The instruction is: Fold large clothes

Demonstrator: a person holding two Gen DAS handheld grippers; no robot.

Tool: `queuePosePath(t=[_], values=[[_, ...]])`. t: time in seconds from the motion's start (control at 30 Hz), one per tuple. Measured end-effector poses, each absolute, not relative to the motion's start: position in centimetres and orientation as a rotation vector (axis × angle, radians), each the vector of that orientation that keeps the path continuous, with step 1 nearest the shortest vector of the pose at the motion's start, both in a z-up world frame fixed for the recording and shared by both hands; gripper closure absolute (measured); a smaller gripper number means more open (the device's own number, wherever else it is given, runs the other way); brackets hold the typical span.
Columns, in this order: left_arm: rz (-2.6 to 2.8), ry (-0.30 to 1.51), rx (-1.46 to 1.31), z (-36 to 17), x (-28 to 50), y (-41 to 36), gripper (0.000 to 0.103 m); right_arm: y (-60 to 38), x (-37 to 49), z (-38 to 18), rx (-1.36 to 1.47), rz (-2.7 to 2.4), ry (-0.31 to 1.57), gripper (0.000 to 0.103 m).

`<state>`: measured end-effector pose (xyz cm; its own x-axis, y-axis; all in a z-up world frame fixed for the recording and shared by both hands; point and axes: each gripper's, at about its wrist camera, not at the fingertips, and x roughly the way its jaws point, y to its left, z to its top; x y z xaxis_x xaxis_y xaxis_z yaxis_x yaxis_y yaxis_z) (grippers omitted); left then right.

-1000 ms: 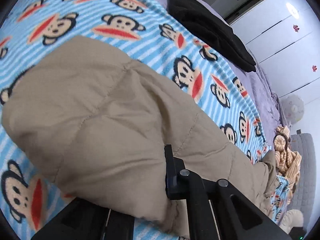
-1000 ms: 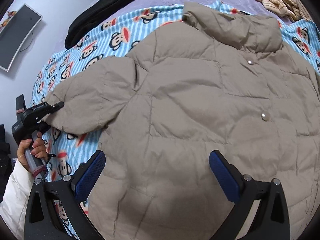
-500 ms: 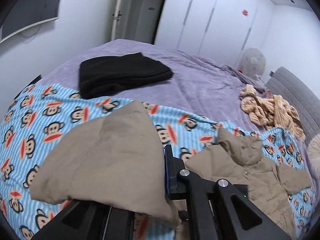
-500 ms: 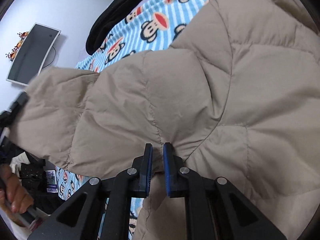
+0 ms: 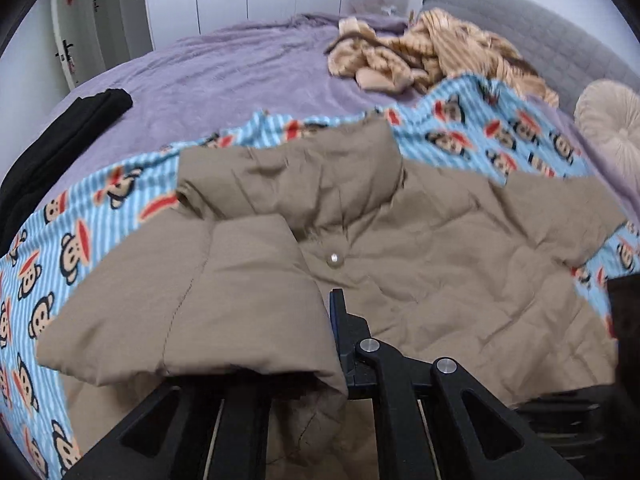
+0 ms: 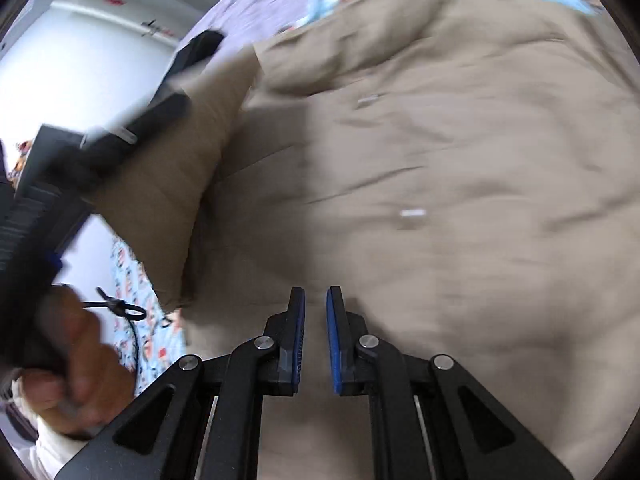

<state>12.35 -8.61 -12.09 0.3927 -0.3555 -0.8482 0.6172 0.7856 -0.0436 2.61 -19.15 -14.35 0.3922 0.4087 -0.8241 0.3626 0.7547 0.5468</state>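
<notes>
Left tool (image 5: 326, 320) grips sleeve (image 5: 192, 304); right tool (image 6: 316, 312) seemingly pinches jacket (image 6: 460, 200).

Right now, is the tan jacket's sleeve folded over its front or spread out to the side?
Folded over: the sleeve, held in the left gripper, lies across the jacket front.

Tan puffer jacket (image 5: 420, 264) lies front-up, snapped, one sleeve (image 5: 224, 300) lifted across.
</notes>
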Motion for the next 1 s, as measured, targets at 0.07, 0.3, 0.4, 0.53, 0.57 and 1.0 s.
queuePosePath(t=[0.07, 0.3, 0.4, 0.53, 0.57, 1.0], values=[[-0.591, 1.021, 0.374, -14.6, 11.6, -9.4, 0.094, -21.1, 1.4, -14.6, 0.761, -0.016, 1.205, 0.091], [-0.575, 0.953, 0.406, -13.2, 9.3, -8.0, 0.009, -24.0, 0.2, -15.5, 0.796, -0.057, 1.212, 0.091], [-0.573, 0.967, 0.369, -11.0, 9.1, -6.4, 0.009, -24.3, 1.1, -15.2, 0.752, -0.056, 1.223, 0.090], [-0.542, 0.976, 0.198, -7.4, 10.4, -0.3, 0.009, -25.0, 0.5, -13.3, 0.643, -0.060, 1.231, 0.054], [-0.517, 0.982, 0.154, -6.8, 11.1, 1.6, 0.009, -24.6, 0.7, -12.6, 0.604, -0.060, 1.225, 0.015], [-0.465, 1.344, -0.502, -17.7, 24.3, 16.5, 0.063, -8.9, 6.5, -8.6, -0.218, 0.112, 1.058, 0.006]])
